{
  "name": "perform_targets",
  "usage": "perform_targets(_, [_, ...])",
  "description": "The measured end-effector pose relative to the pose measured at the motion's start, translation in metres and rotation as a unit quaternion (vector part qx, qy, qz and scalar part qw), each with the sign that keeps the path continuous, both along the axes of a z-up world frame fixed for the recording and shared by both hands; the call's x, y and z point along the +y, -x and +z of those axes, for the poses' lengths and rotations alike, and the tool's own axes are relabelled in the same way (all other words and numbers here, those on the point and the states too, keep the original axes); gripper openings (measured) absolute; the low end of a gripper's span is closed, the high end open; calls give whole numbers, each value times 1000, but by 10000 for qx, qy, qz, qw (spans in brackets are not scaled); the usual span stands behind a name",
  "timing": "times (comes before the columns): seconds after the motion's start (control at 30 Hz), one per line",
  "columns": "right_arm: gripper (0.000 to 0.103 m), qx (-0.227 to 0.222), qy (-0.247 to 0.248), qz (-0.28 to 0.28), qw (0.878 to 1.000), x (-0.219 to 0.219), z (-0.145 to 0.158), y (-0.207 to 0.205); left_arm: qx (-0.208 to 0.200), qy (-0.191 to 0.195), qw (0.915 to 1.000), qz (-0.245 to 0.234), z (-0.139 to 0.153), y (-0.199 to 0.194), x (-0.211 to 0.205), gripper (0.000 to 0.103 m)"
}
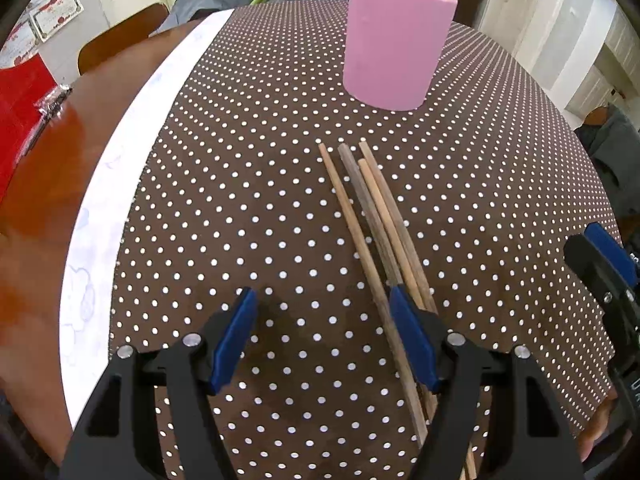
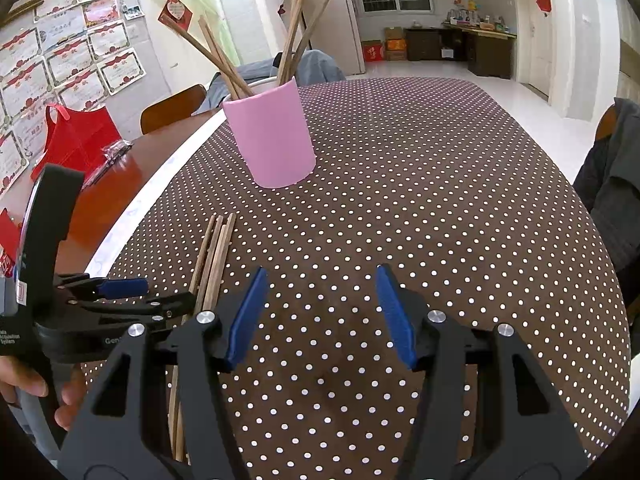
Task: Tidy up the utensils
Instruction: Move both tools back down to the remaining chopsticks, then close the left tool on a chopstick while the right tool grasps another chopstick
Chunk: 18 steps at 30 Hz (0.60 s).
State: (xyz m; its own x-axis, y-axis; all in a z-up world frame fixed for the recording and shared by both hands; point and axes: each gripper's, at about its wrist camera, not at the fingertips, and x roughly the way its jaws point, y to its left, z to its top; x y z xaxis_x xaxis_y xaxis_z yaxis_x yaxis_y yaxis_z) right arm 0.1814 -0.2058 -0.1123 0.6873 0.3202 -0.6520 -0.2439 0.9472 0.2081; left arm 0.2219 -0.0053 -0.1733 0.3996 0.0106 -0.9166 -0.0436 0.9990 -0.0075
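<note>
Four loose wooden chopsticks (image 1: 376,216), bundled flat on brown white-dotted surface (image 1: 240,200), running under right finger of left gripper (image 1: 324,312). Left gripper: jaws wide, nothing between pads. Right gripper (image 2: 322,294): jaws apart, empty, bare cloth beneath; bundle to its left. One pink cylindrical holder (image 2: 270,136) upright ahead of both, holding about six more sticks. White cloth border (image 1: 120,184) far left of left gripper; open cloth ahead and rightward.

Bright, sharp daylight; heavy fisheye edge distortion.
</note>
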Motion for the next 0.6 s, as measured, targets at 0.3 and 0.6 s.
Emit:
perform_targets(0.3, [56,159,208,236,9994,14,3,-10,82,-100,9999,-42,-2,-9,5,50])
perform_targets(0.6, [55,983,282,996,9898,58,-12,-34,40,230,9997,35,1,-8,37,13])
